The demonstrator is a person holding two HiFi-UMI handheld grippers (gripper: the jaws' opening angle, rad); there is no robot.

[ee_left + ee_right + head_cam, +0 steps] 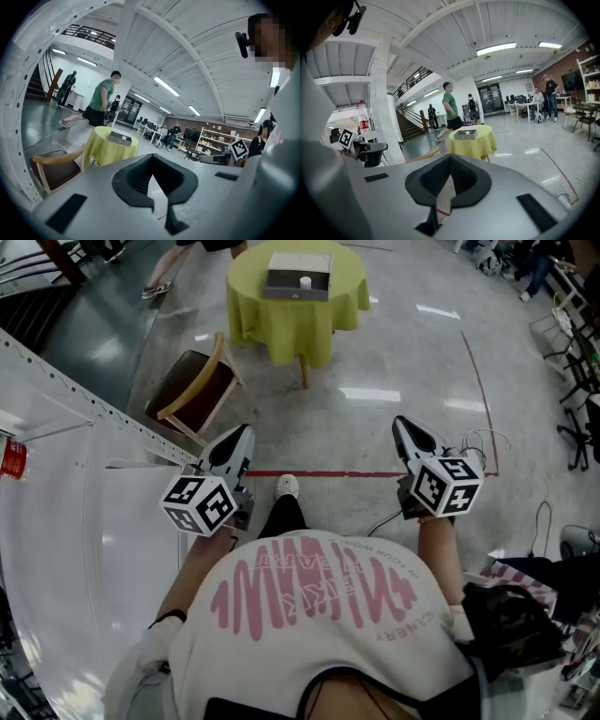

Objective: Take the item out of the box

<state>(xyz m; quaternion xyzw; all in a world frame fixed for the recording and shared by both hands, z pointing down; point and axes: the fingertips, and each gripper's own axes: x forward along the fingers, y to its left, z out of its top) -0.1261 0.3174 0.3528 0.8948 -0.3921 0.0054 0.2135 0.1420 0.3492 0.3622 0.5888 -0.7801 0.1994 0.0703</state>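
A big open hall, with a glossy grey floor (394, 362) and a red line (328, 473) painted across it just ahead of the wearer's shoe. At the top of the head view stands a round tabletop (345, 298) draped in yellow-green cloth. On it sits the grey box (289, 294), open at the top, with the small white item (306, 281) inside near its middle. A wooden chair (197, 390) stands just beside the tabletop, to its lower left in that view. A walker (101, 101) in a green shirt strides past behind the tabletop.

Now the tongs. The left tongs (246, 431) are held close in front of the chest, nose aimed toward the tabletop. Their own view shows the black pads meeting at the tip with nothing gripped, only floor showing through the gap behind the tip. The right tongs (401, 421) are the same, pinched fully together and empty.

Both are well apart from the box, with the red line and a wide stretch of bare floor between. In the left gripper view the box sits up and left of the jaw tip. In the right gripper view it sits just above and slightly right of it. Neither pair touches the box or the item.
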